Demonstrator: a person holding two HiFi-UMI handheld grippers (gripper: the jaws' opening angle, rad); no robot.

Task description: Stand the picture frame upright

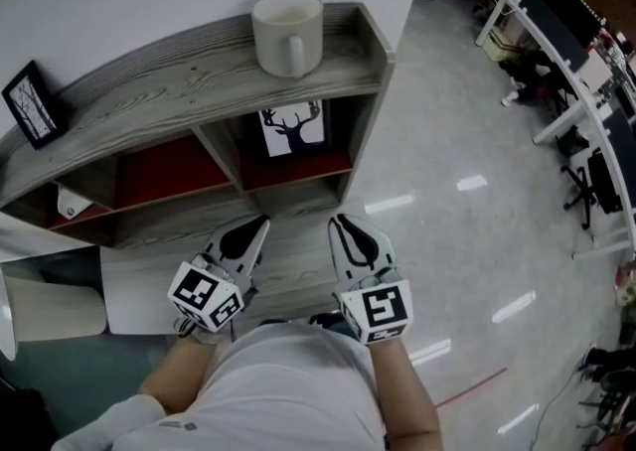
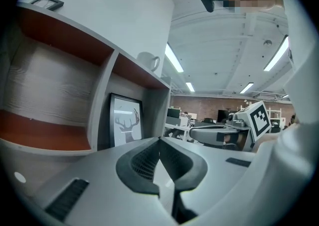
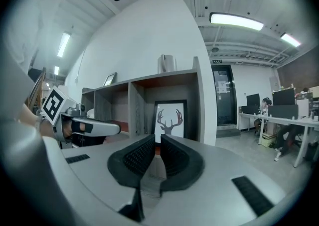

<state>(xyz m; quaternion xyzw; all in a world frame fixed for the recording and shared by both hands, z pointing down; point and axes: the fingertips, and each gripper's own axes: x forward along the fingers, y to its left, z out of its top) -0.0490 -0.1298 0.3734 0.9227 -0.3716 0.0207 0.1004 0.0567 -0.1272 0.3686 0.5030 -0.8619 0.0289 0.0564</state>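
The picture frame (image 1: 293, 128), black-edged with a deer print, stands upright and leans back in the right compartment of the grey wooden shelf (image 1: 179, 91). It also shows in the left gripper view as the frame (image 2: 124, 125) and in the right gripper view as the frame (image 3: 169, 119). My left gripper (image 1: 260, 224) and right gripper (image 1: 341, 221) hover side by side in front of the shelf, well short of the frame. Both point toward it, shut and with nothing between their pads. The left gripper (image 2: 159, 140) and right gripper (image 3: 157, 138) show pads meeting.
A white mug (image 1: 288, 32) and a small black frame (image 1: 35, 104) stand on the shelf top. A white object (image 1: 72, 203) lies in the left compartment. A pale box (image 1: 55, 305) sits low at the left. Office desks (image 1: 566, 62) line the far right across shiny floor.
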